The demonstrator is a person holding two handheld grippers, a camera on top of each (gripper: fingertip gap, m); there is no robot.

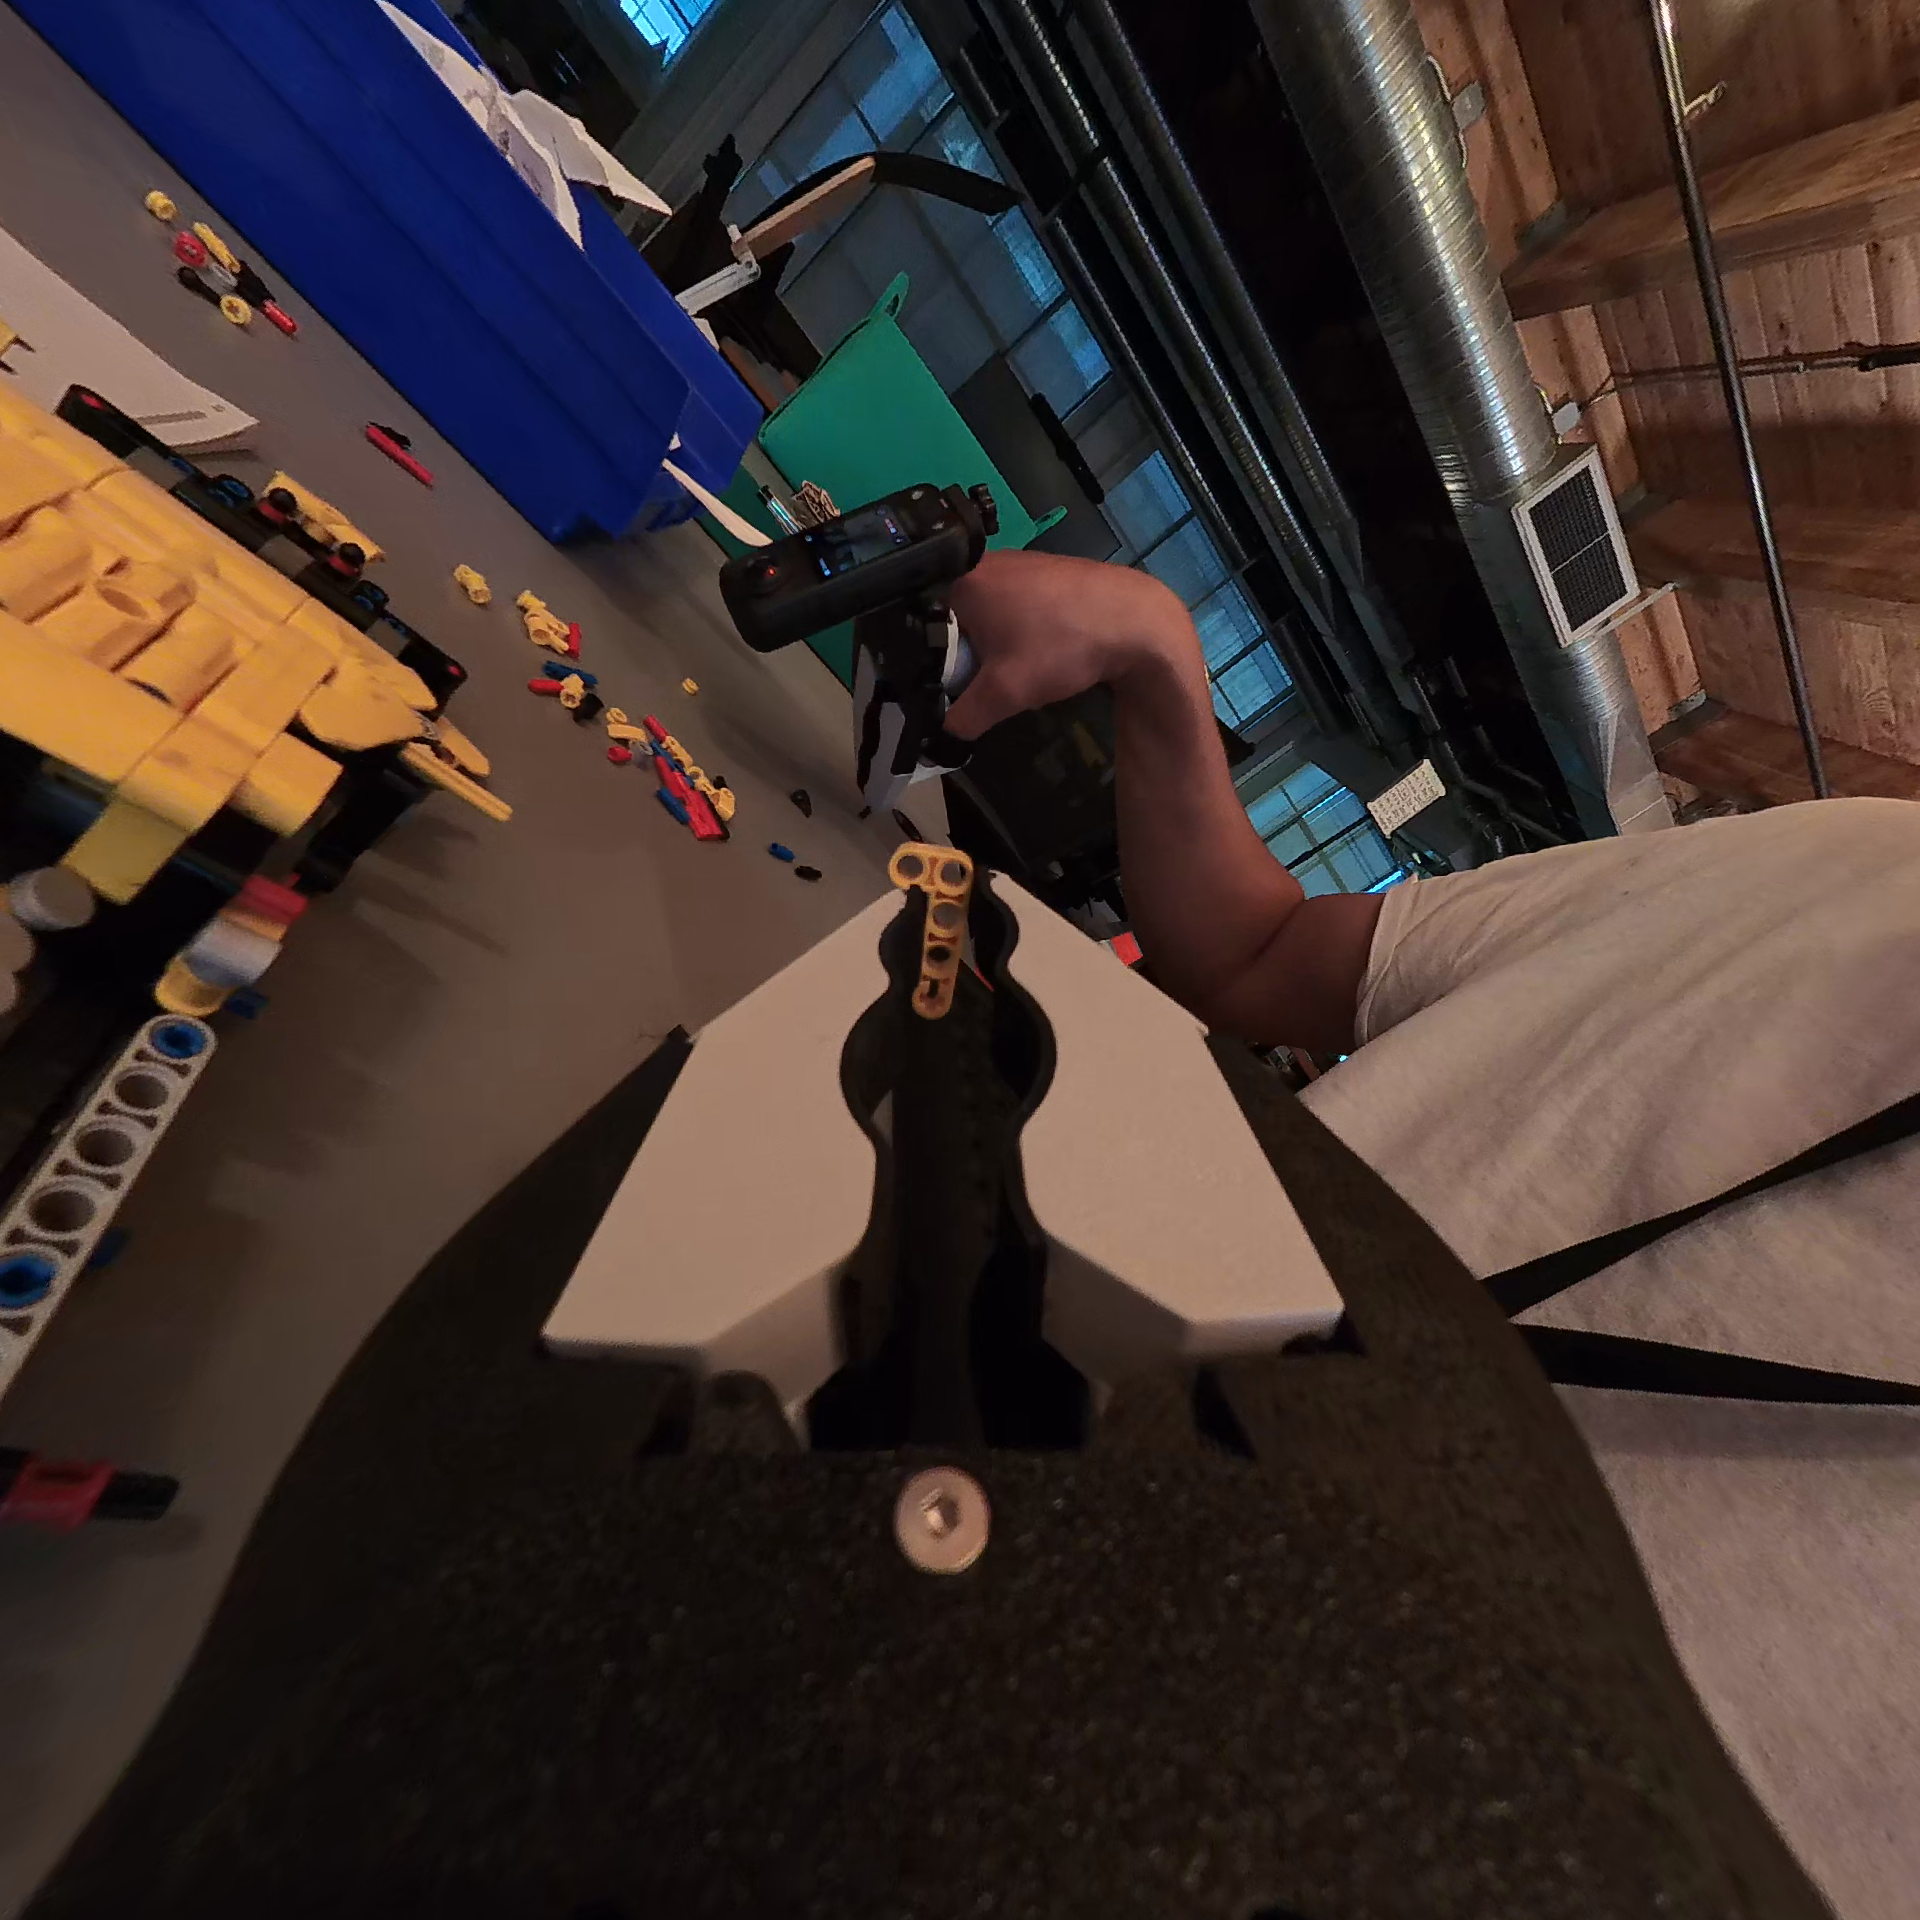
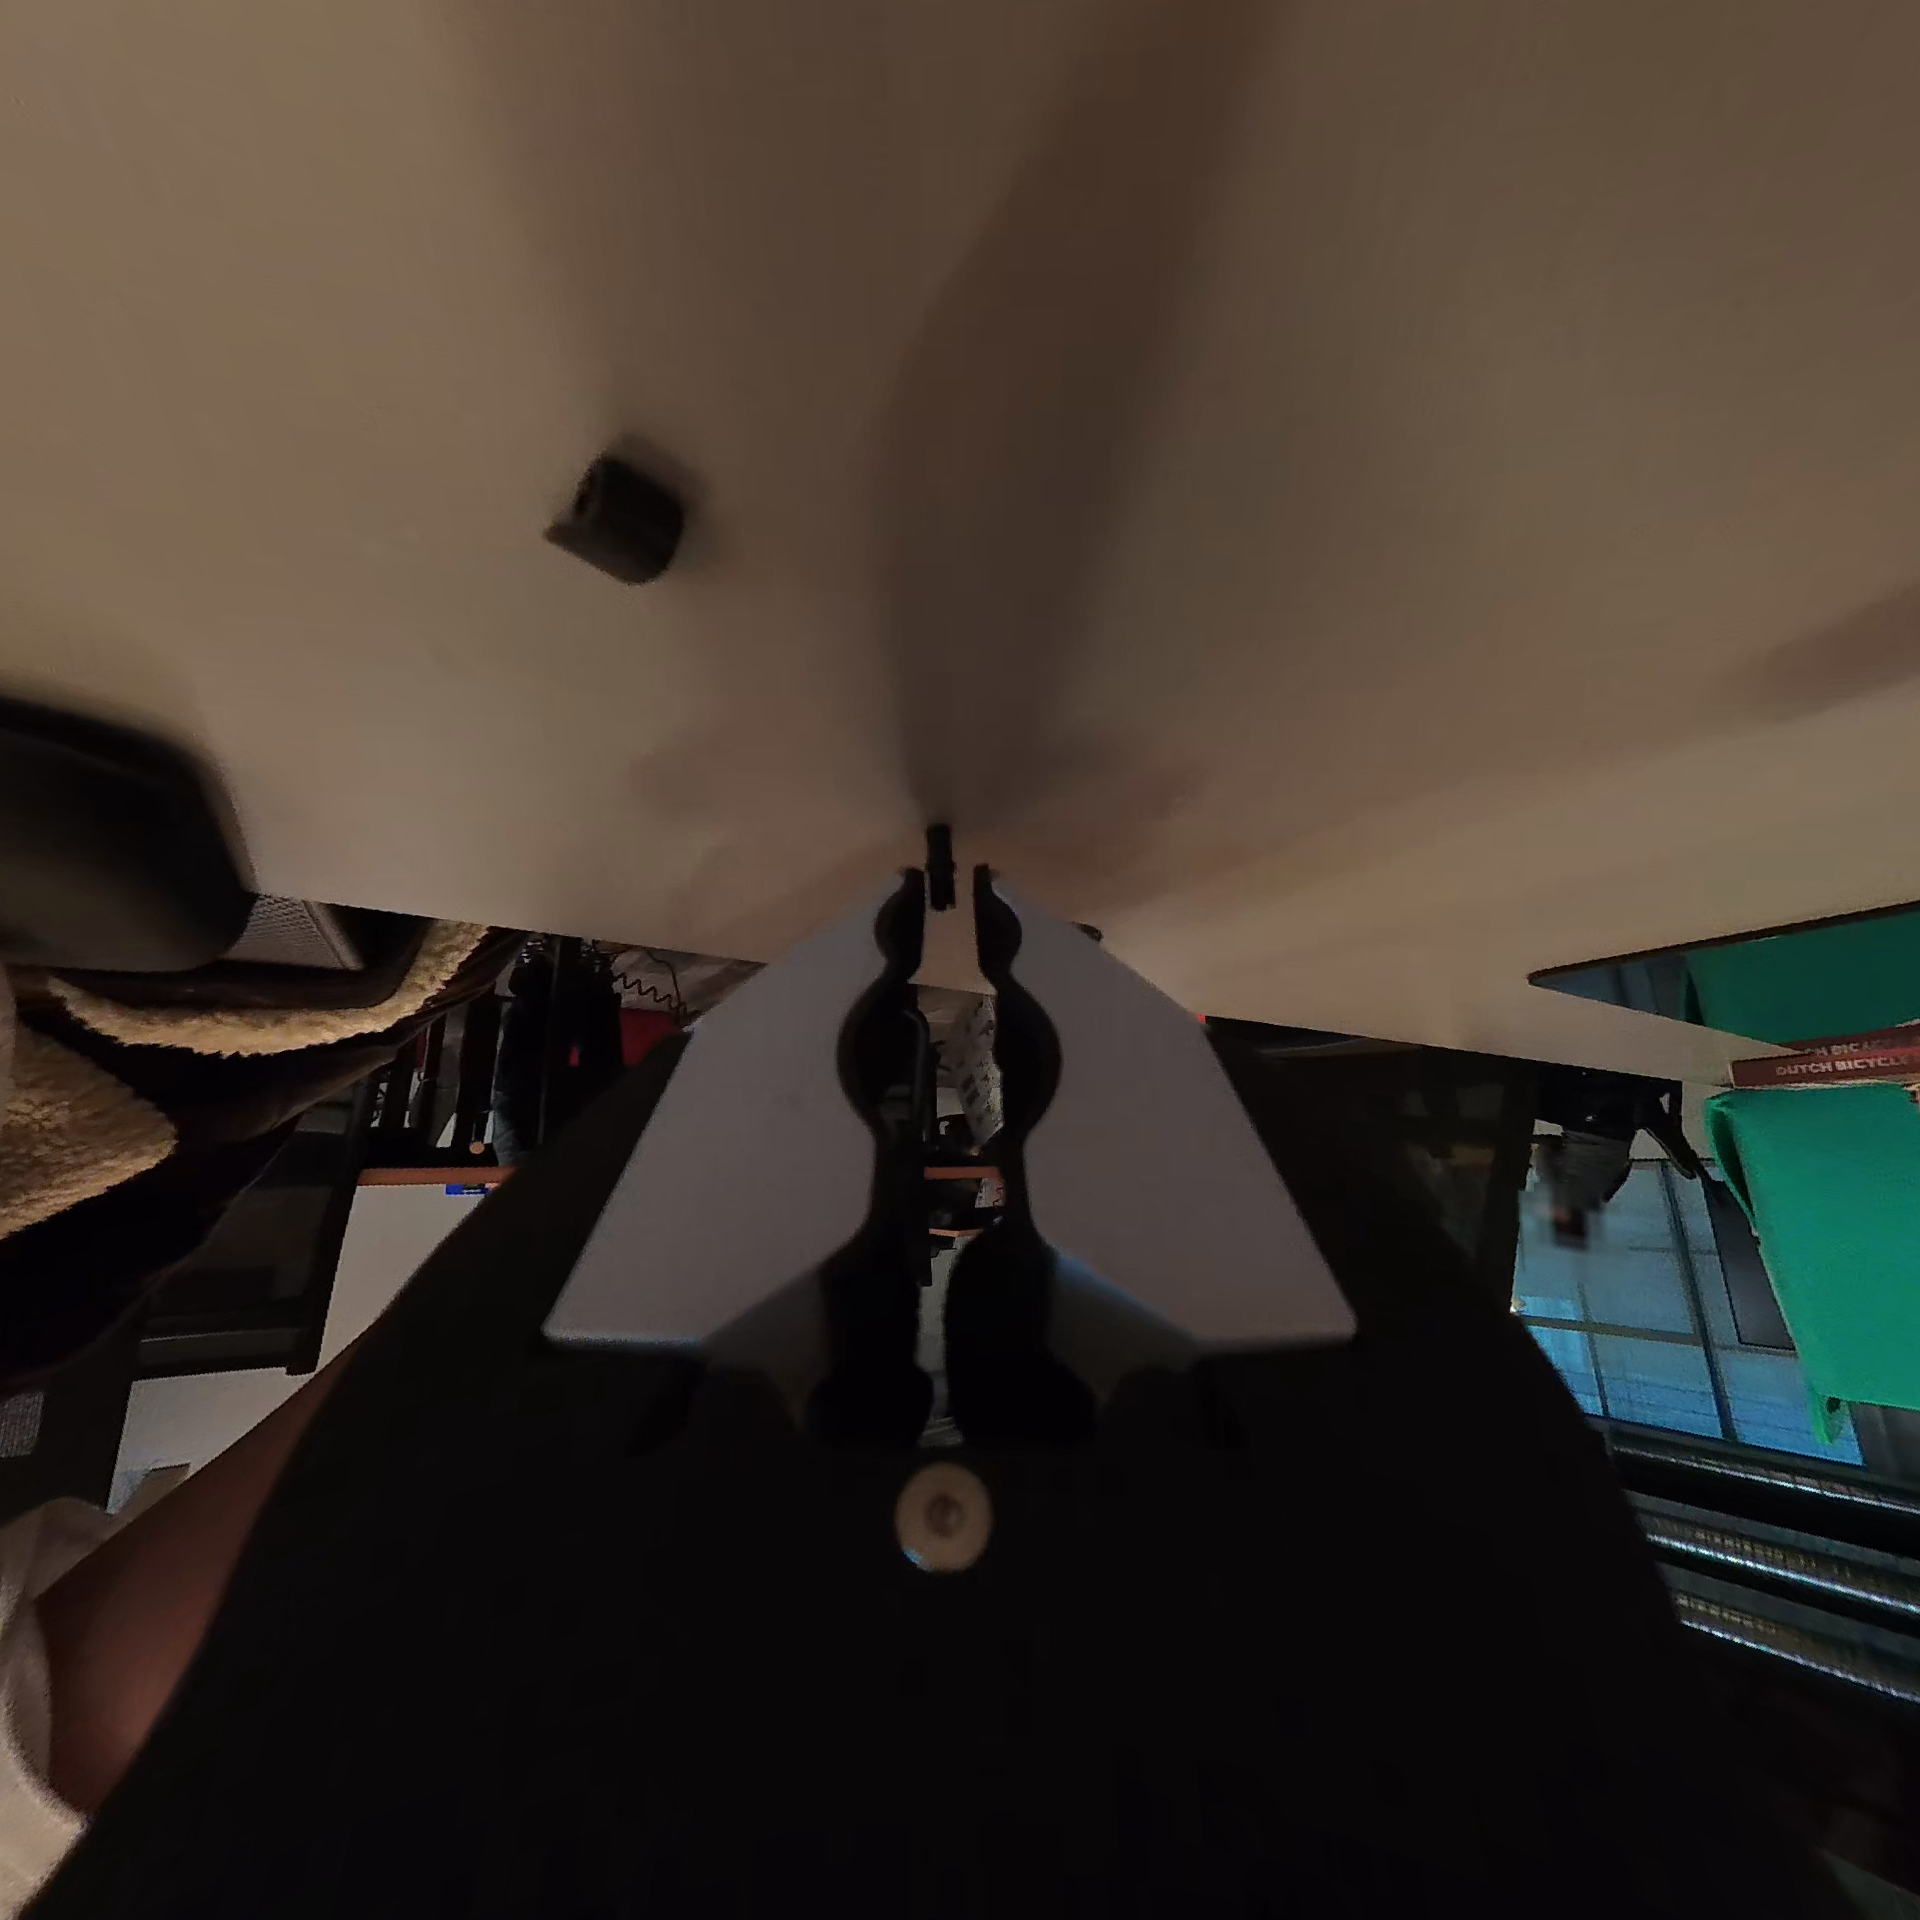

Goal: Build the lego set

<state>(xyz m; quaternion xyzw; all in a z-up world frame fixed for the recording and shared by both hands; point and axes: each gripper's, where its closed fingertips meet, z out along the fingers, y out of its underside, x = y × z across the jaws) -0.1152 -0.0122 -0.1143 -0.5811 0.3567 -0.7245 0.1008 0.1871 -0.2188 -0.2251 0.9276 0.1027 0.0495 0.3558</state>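
left hand-held gripper (image 1: 943, 935), one yellow beam (image 1: 938, 928)

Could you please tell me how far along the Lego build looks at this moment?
Done: a large yellow-and-black model stands assembled on the table. In hand: the left gripper is shut on a yellow beam; the right gripper, jaws slightly apart, has a small black pin between its tips, though whether it grips it is unclear. Left: many loose pieces lie scattered, so the build seems unfinished.
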